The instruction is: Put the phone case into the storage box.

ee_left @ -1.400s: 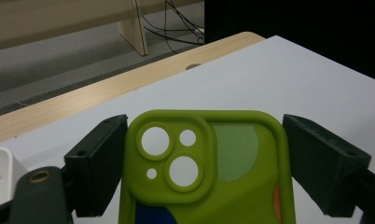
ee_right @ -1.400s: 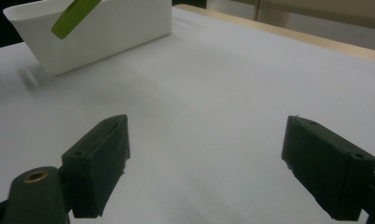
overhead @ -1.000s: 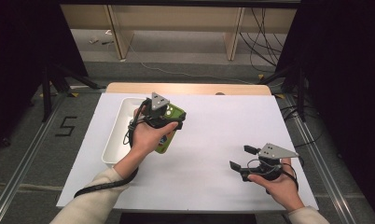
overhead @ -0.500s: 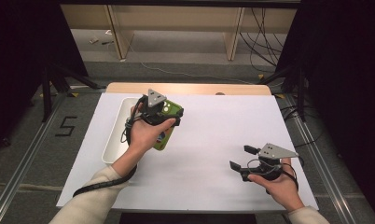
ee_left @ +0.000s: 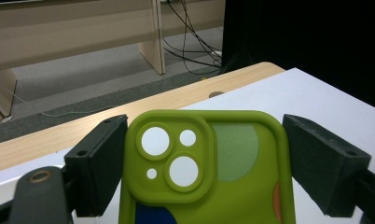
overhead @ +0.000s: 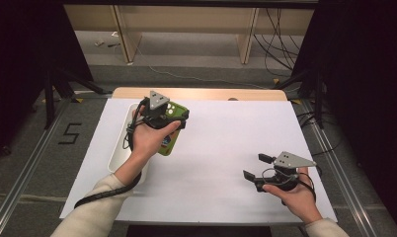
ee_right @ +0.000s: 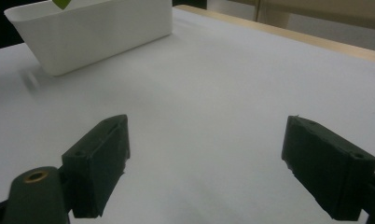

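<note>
between left claw (ee_left: 202, 163) jaws, green phone case (ee_left: 209, 182)

White sheet (overhead: 226, 148) covering a wooden table (overhead: 201, 93), centre frame. Black cables (overhead: 273, 29) on grey floor, upper right. Floor marking "5" (overhead: 70, 133), left. Black stand legs (overhead: 56, 84), upper left.

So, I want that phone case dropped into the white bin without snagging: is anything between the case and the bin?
Nothing visible: the green phone case sits in the left gripper beside the white bin, with no object between them.
</note>
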A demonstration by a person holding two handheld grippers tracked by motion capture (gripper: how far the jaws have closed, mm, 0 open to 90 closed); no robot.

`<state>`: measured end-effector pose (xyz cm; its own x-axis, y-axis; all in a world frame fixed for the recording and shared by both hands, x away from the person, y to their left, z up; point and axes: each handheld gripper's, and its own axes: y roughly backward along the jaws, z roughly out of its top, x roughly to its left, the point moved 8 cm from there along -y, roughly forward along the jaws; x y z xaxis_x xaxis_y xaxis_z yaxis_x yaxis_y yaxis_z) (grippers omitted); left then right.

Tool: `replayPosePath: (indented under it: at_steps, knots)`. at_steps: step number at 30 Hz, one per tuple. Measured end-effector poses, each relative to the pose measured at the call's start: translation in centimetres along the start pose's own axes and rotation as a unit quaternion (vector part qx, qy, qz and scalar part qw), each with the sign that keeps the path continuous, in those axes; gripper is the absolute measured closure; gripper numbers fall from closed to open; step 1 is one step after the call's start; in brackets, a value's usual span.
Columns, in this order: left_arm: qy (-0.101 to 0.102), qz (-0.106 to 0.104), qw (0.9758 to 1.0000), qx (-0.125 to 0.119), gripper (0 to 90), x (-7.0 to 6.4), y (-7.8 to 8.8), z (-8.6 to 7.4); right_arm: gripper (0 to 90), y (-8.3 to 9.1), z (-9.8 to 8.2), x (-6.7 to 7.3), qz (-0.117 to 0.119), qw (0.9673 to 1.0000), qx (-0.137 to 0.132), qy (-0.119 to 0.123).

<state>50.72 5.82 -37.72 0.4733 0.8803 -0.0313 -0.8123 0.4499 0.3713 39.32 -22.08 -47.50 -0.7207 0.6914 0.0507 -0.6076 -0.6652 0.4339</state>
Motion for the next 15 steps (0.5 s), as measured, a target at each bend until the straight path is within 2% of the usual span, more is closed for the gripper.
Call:
replayPosePath:
  at_steps: [15]
  knots:
    - [0.008, 0.010, 0.9999, -0.009, 16.9, 1.2, 0.5, 0.6, 16.3, 0.0, 0.0, 0.0, 0.001, 1.0000, -0.001, 0.000]
